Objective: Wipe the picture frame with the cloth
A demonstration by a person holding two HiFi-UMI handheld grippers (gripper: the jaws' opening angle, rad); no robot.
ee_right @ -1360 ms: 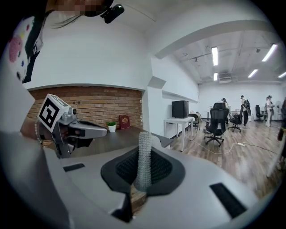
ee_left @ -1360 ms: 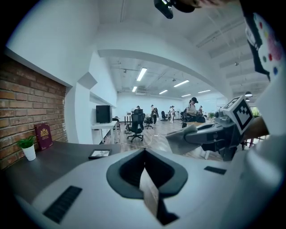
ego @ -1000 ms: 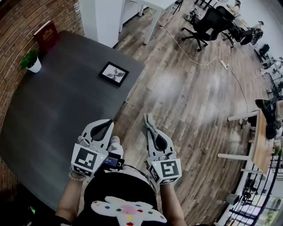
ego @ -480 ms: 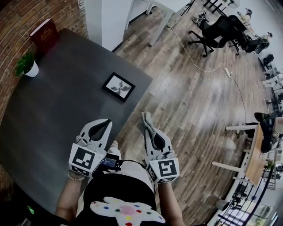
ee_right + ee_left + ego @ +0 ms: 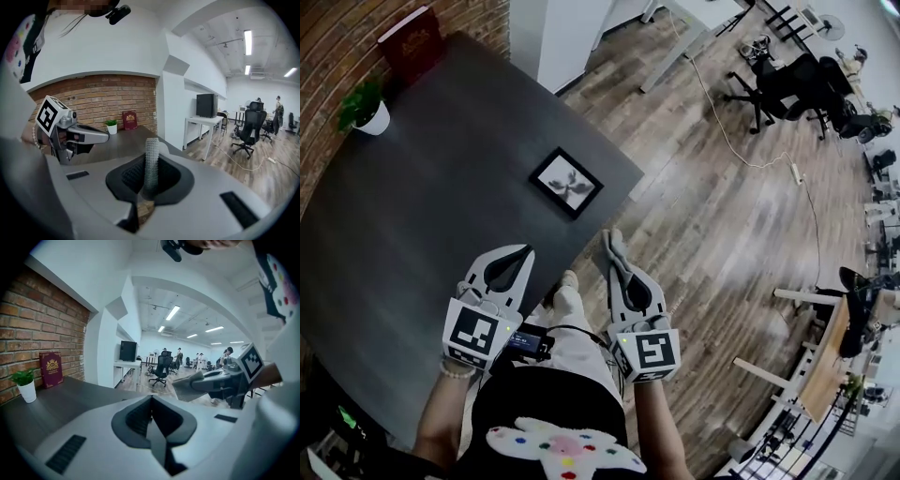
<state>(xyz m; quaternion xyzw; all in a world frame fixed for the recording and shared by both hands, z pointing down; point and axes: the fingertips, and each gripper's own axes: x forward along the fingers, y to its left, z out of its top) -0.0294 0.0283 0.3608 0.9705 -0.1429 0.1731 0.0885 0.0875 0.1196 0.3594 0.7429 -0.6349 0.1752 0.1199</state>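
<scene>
Dark table [image 5: 412, 225] against brick wall [image 5: 333, 42] bears picture frame [image 5: 566, 183], plant [image 5: 364, 108], book [image 5: 412, 42].

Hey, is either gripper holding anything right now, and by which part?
The right gripper is shut on the cloth, clamped along its bunched length, with one end poking past the jaw tips. The left gripper is shut and empty.

Pic frame [image 5: 566, 183] flat on table [image 5: 412, 206]; cloth [image 5: 150, 161] nipped in right gripper [image 5: 615, 249].
Frame: black border, pale pic w/ dark motif, face-up, near table's corner by the edge. Cloth: grey, knobbly, folded narrow, standing upright betw. clamped jaws, tip poking past them, well apart from frame.
</scene>
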